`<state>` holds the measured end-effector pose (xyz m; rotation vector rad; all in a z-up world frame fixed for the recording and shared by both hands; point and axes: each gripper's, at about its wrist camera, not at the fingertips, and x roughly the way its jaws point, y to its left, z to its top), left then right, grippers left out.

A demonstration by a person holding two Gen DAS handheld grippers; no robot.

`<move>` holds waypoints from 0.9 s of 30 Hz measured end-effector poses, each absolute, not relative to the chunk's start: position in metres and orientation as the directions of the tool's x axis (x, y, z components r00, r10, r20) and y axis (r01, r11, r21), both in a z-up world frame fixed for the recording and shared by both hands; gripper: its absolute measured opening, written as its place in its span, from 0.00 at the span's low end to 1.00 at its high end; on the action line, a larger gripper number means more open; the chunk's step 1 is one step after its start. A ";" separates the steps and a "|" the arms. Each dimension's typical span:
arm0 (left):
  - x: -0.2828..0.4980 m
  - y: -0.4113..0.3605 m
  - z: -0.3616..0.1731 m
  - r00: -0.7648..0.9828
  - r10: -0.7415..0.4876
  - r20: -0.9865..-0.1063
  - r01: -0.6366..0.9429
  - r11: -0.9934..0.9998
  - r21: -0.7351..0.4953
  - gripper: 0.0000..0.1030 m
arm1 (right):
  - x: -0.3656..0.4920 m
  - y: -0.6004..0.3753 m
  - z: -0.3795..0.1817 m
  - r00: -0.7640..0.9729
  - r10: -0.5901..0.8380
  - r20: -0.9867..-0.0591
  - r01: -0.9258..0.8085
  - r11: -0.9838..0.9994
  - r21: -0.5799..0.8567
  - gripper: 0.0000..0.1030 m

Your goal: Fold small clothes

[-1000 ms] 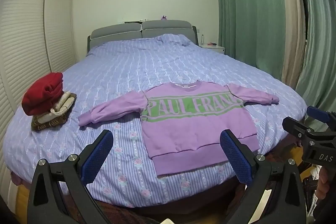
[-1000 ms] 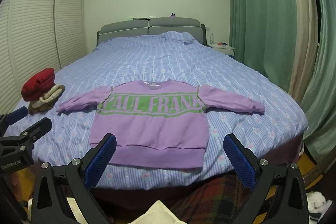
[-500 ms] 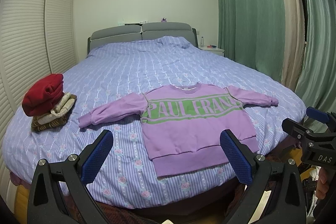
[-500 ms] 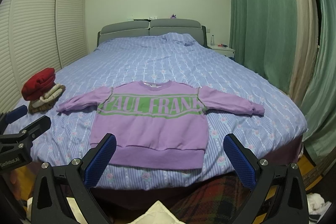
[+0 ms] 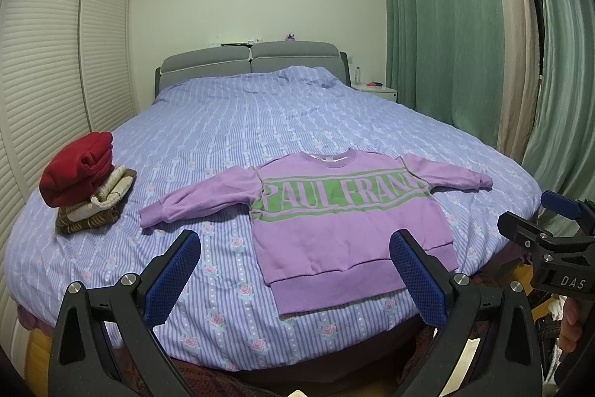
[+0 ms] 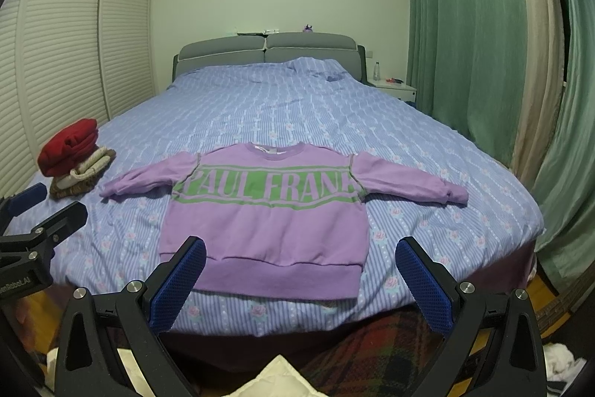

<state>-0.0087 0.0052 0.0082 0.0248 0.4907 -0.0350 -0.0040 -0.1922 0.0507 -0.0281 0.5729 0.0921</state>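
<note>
A purple sweatshirt [image 5: 346, 211] with a green band that reads PAUL FRANK lies flat, face up, near the foot of the bed, both sleeves spread out. It also shows in the right wrist view [image 6: 267, 211]. My left gripper [image 5: 295, 270] is open and empty, held off the foot of the bed in front of the hem's left part. My right gripper [image 6: 301, 274] is open and empty, in front of the hem's middle. Neither touches the cloth.
A stack of folded clothes with a red one on top [image 5: 83, 181] sits at the bed's left edge; it also shows in the right wrist view [image 6: 72, 155]. The bed [image 5: 260, 121] has a blue striped cover. Green curtains [image 5: 446, 25] hang right, wardrobe doors [image 5: 48, 43] stand left.
Both cameras have tilted up slightly, so the sweatshirt sits a little lower in view. Both grippers stay open and empty.
</note>
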 end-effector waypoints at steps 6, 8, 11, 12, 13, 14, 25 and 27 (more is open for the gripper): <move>-0.009 0.006 0.009 0.882 -0.026 -0.471 0.038 0.999 0.017 1.00 | -0.004 -0.193 0.051 0.836 0.081 -0.542 -0.096 0.995 0.000 1.00; -0.009 0.007 0.009 0.883 -0.028 -0.469 0.040 0.999 0.015 1.00 | -0.004 -0.193 0.051 0.837 0.079 -0.541 -0.095 0.995 -0.001 1.00; -0.009 0.007 0.009 0.882 -0.029 -0.469 0.040 0.999 0.014 1.00 | -0.005 -0.192 0.051 0.837 0.079 -0.542 -0.095 0.996 -0.002 1.00; -0.008 0.007 0.009 0.883 -0.028 -0.469 0.039 0.999 0.014 1.00 | -0.005 -0.192 0.051 0.837 0.080 -0.541 -0.096 0.995 -0.001 1.00; -0.009 0.007 0.009 0.883 -0.028 -0.469 0.039 0.999 0.014 1.00 | -0.004 -0.193 0.051 0.837 0.081 -0.541 -0.097 0.995 -0.001 1.00; -0.008 0.007 0.009 0.882 -0.030 -0.469 0.040 0.999 0.012 1.00 | -0.005 -0.193 0.051 0.837 0.081 -0.541 -0.097 0.995 -0.002 1.00; -0.007 0.008 0.010 0.884 -0.032 -0.465 0.043 0.999 0.013 1.00 | -0.005 -0.193 0.053 0.840 0.079 -0.537 -0.097 0.995 -0.004 1.00; -0.008 0.007 0.010 0.885 -0.031 -0.465 0.042 0.999 0.014 1.00 | -0.006 -0.193 0.054 0.841 0.080 -0.535 -0.097 0.995 -0.003 1.00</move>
